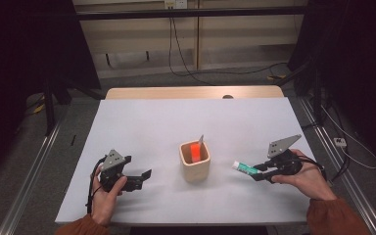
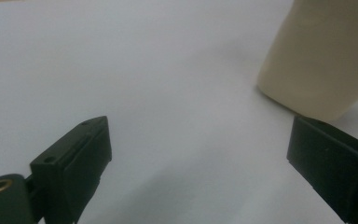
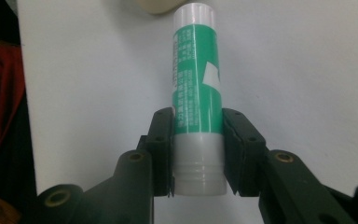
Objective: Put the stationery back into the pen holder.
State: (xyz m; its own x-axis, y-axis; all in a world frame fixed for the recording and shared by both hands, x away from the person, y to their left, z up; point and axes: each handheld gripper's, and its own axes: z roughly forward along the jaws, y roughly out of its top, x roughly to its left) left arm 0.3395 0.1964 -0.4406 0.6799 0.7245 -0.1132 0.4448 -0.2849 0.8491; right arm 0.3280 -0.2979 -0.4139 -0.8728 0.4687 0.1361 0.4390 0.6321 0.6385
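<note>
A green and white glue stick [image 3: 196, 93] sits clamped between the two black jaws of my right gripper [image 3: 197, 140]; its white cap points away from me. In the high view the glue stick [image 1: 245, 168] juts left from the right gripper [image 1: 260, 172], level above the table, right of the beige cup [image 1: 195, 169]. That cup holds an orange item [image 1: 195, 151] and a thin grey blade. My left gripper [image 1: 144, 176] rests low at the left of the cup, jaws wide apart with only bare table between them [image 2: 198, 154]. The cup's wall [image 2: 321, 60] rises just beyond its right jaw.
The white table [image 1: 176, 122] has a wooden strip along its far edge. Cables trail on the floor at the back and right. A metal rail runs along each side of the table. Orange sleeves enter from the bottom.
</note>
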